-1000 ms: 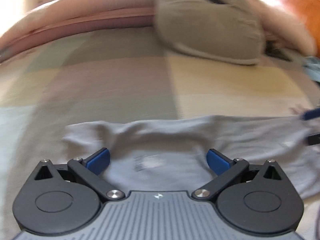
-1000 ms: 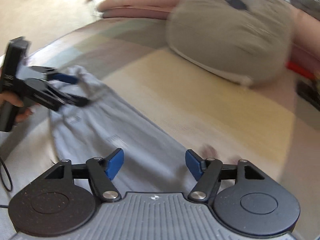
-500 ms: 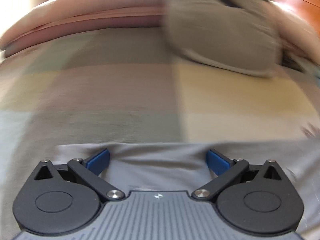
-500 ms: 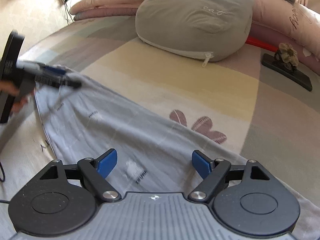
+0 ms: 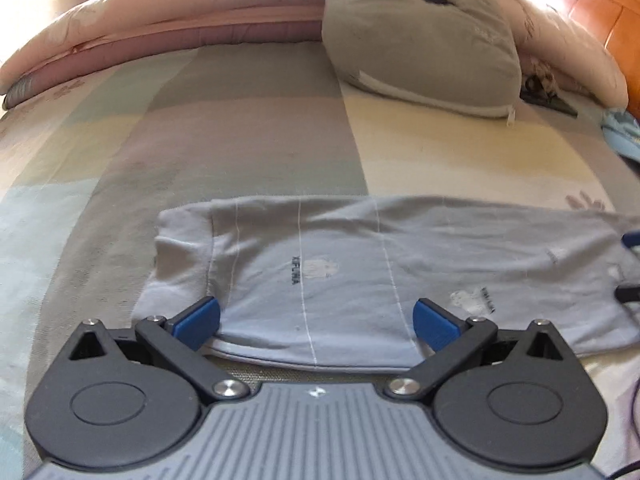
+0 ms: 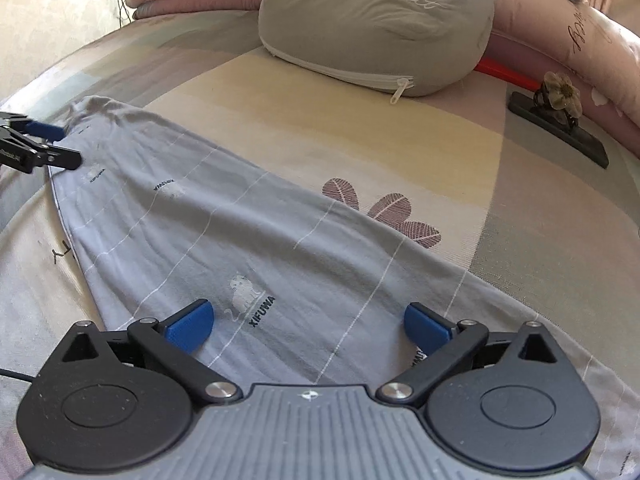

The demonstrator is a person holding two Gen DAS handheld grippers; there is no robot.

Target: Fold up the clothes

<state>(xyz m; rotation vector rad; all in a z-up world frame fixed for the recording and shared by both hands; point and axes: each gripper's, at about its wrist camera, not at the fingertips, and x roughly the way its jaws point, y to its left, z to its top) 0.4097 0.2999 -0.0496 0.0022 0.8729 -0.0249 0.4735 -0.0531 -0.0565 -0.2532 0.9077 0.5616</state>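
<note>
Flattened since before, garment [image 5: 360,264] lies lengthwise between both tongs.

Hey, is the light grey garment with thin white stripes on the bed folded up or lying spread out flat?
Spread out. The light grey striped garment lies as one long flat strip across the bedsheet; whether it is doubled lengthwise, cannot tell.

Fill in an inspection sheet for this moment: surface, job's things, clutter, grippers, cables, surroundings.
Surface: bed sheet in pastel blocks with leaf prints.
Job's things: grey garment lying flat in a long strip.
Clutter: grey pillow; flower ornament on dark base; light blue cloth at the bed edge.
Grippers: left gripper open over one end; right gripper opening over the other; neither pinches cloth.
Cables: thin dark cable near the right gripper.
Surroundings: pink duvet; wooden headboard.
</note>
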